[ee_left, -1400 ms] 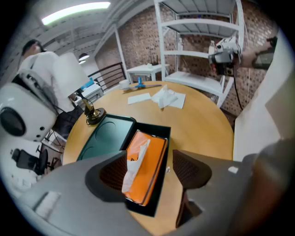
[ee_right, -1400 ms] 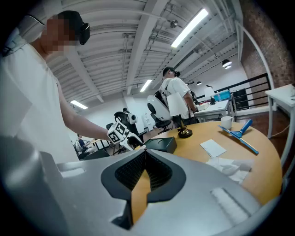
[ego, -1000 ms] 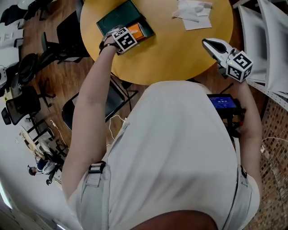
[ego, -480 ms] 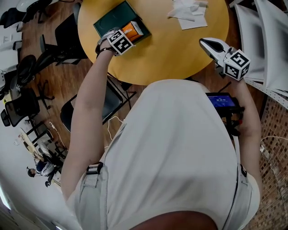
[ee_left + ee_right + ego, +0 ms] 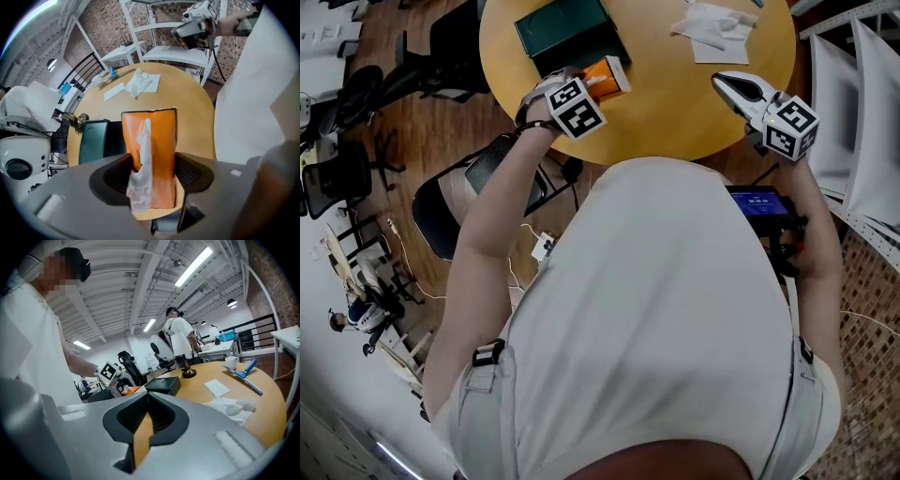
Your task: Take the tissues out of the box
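An orange tissue pack [image 5: 157,140] with a white tissue [image 5: 140,183] poking from its slit sits between my left gripper's [image 5: 152,176] pads, which press on its sides while the jaws are opening slightly. In the head view the left gripper [image 5: 586,86] holds the pack [image 5: 607,75] just outside the dark green box [image 5: 567,33], near the round wooden table's [image 5: 675,112] front edge. My right gripper [image 5: 733,84] hovers at the table's right edge, jaws together and empty [image 5: 146,413]. A loose pile of white tissues [image 5: 717,28] lies at the far right.
A blue-handled tool [image 5: 243,373], a white cup [image 5: 230,363], a paper sheet [image 5: 216,387] and a brass ornament [image 5: 189,372] lie on the table. A black chair [image 5: 459,202] stands below its left edge. Another person [image 5: 180,336] stands behind the table.
My left gripper has closed on the orange pack and drawn it out of the green box toward the table's near edge. The right gripper has hardly moved.
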Tool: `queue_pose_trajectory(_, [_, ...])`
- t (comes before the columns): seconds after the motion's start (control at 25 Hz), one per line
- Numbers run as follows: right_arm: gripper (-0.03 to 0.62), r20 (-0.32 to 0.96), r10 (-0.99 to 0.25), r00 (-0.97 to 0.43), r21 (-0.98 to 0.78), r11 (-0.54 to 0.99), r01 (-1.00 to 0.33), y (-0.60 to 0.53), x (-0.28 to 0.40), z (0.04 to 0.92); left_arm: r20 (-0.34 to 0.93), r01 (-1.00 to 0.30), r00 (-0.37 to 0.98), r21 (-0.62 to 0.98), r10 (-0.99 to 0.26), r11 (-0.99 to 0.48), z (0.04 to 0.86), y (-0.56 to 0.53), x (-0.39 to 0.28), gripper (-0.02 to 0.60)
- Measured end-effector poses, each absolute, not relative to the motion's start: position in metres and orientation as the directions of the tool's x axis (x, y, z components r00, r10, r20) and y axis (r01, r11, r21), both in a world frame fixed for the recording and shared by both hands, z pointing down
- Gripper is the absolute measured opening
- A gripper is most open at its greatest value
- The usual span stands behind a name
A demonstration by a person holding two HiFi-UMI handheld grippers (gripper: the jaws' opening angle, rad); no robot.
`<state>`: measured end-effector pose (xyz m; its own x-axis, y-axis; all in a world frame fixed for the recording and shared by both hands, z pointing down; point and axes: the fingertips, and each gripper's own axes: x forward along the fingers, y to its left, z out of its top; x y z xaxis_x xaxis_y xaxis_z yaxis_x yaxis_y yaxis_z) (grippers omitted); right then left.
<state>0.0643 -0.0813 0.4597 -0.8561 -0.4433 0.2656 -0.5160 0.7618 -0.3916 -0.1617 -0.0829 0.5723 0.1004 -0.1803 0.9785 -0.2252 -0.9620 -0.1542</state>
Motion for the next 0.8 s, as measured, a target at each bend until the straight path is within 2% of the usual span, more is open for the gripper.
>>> queue_pose_trajectory(0.32, [0.002, 0.268, -0.431, -0.862, -0.392, 0.768, -0.506, -0.079, 0.066, 0.461, 0.996, -0.206, -0.013, -0.094, -0.094, -0.974, 0.656, -0.04, -0.156, 0.296])
queue_pose_trajectory(0.48, [0.002, 0.266, -0.436, -0.86, -0.395, 0.764, -0.51, -0.082, 0.077, 0.459, 0.996, -0.19, -0.018, -0.085, -0.083, -0.978, 0.668, -0.034, -0.149, 0.37])
queue_pose_trajectory(0.6, [0.002, 0.263, -0.437, -0.86, -0.397, 0.764, -0.51, -0.085, 0.079, 0.459, 0.99, -0.276, 0.068, -0.099, -0.122, -0.956, 0.645, -0.043, -0.142, 0.376])
queue_pose_trajectory(0.72, [0.002, 0.263, -0.403, -0.877, -0.381, 0.791, -0.478, -0.086, 0.067, 0.454, 0.933, -0.455, 0.253, -0.118, -0.255, -0.882, 0.597, -0.061, -0.138, 0.369])
queue_pose_trajectory(0.8, [0.002, 0.258, -0.377, -0.89, -0.368, 0.813, -0.451, -0.089, 0.055, 0.45, 0.835, -0.58, 0.418, -0.059, -0.358, -0.813, 0.558, -0.072, -0.134, 0.301])
